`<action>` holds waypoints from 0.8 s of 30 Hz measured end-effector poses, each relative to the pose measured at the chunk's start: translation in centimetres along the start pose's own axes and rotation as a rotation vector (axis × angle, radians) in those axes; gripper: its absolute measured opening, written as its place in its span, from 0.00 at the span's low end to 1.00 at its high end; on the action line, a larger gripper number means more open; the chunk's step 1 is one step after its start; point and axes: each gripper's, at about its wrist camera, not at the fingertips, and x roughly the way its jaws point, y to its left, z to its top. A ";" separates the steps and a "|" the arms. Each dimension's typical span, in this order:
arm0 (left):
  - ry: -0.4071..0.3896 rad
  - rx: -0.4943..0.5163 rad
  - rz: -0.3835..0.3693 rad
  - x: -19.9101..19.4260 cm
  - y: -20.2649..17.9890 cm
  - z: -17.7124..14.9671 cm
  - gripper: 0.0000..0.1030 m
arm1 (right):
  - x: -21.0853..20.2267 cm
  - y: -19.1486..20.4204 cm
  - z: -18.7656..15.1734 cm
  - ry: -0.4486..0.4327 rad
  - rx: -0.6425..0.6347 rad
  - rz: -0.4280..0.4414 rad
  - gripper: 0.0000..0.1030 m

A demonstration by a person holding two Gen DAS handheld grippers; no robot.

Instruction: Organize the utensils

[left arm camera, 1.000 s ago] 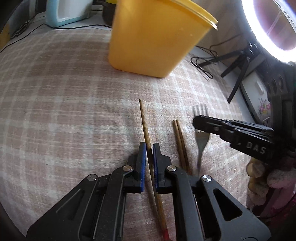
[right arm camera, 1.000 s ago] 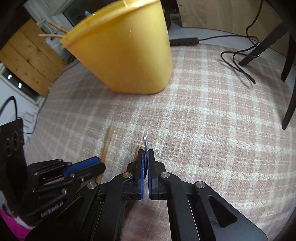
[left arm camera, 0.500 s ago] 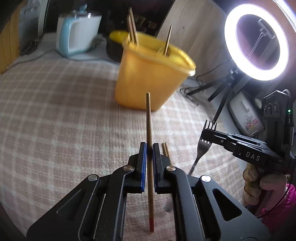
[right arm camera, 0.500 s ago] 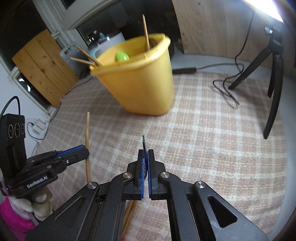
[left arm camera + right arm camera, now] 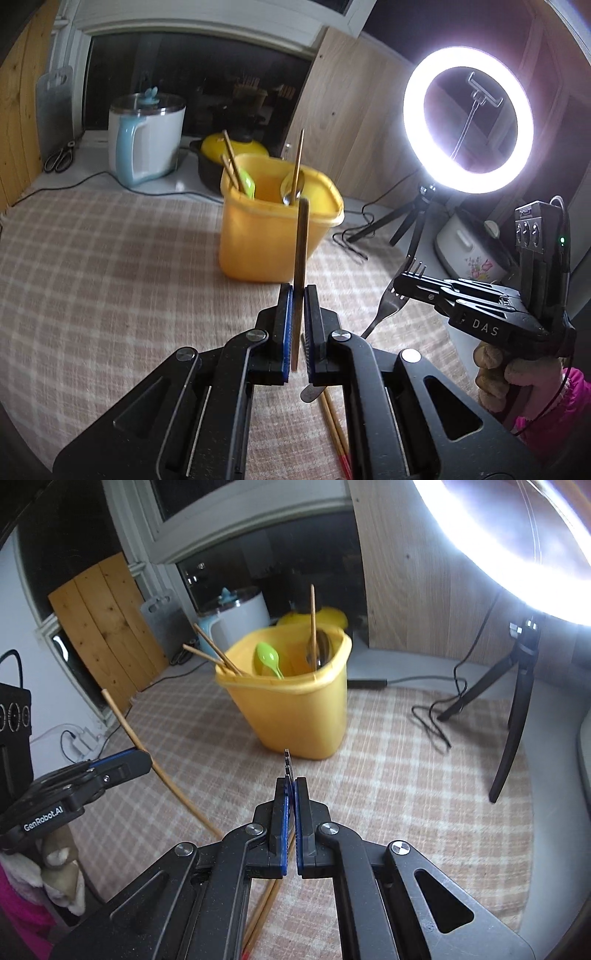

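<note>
Left fingers [image 5: 298, 295] clamp one chopstick [image 5: 300, 243]; right fingers [image 5: 290, 786] clamp one fork [image 5: 388, 306]; seemingly two chopsticks [image 5: 334, 421] lie loose.

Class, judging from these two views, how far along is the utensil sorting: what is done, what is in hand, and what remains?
Done: the yellow plastic bin already holds a green plastic spoon, a metal spoon and three wooden chopsticks.
In hand: the left tongs grip a single wooden chopstick; the right tongs grip a metal fork.
Left: a wooden chopstick pair lies on the checked tablecloth.
</note>
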 end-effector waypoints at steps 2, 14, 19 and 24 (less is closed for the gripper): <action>-0.014 0.007 -0.001 -0.3 -0.1 0.4 0.03 | -0.5 0.2 0.3 -0.016 -0.009 -0.005 0.01; -0.089 0.036 -0.014 -2.2 -0.9 3.1 0.03 | -3.0 0.5 2.4 -0.093 -0.030 -0.019 0.01; -0.139 0.048 -0.018 -3.1 -1.1 5.0 0.03 | -4.6 0.6 3.8 -0.148 -0.042 -0.030 0.01; -0.179 0.053 -0.024 -3.5 -1.3 6.9 0.03 | -6.2 0.5 5.8 -0.211 -0.045 -0.040 0.01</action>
